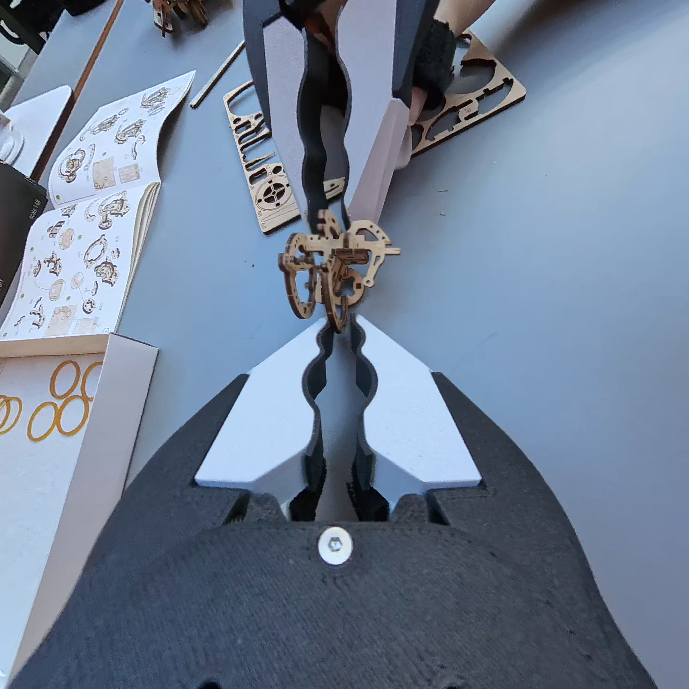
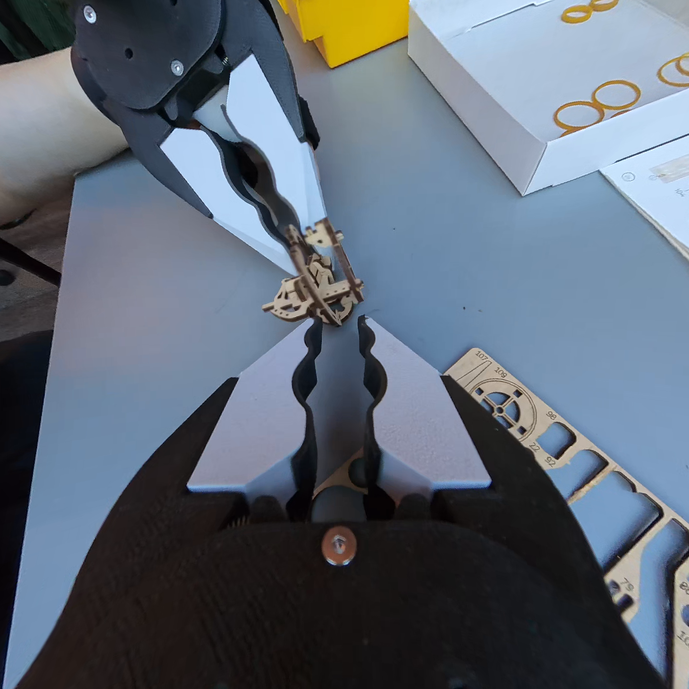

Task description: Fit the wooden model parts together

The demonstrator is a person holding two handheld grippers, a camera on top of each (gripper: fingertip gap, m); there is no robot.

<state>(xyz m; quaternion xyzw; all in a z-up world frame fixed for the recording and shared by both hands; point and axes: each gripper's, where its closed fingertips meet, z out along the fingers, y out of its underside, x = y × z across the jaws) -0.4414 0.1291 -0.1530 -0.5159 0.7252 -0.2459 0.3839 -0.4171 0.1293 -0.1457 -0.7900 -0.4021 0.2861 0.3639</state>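
Observation:
A small wooden model assembly (image 1: 335, 268) of curved laser-cut plates hangs above the grey table (image 1: 522, 335). My left gripper (image 1: 341, 323) is shut on its lower curved ring, which sits between the fingertips. In the right wrist view the left gripper (image 2: 307, 244) comes in from the upper left with the assembly (image 2: 317, 294) at its tips. My right gripper (image 2: 339, 322) is open; the assembly's edge lies just in front of its left fingertip (image 2: 315, 328), and the pads do not press on it. In the left wrist view the right gripper (image 1: 328, 214) reaches down from the top.
An open instruction booklet (image 1: 93, 223) and a white box of yellow rubber rings (image 1: 56, 410) lie to the left. Punched plywood sheets (image 1: 268, 175) (image 2: 559, 447) lie behind and beside the grippers. A yellow box (image 2: 346, 30) stands at the back. The table's edge (image 2: 71, 223) is near. The tips of both grippers are at nearly the same place.

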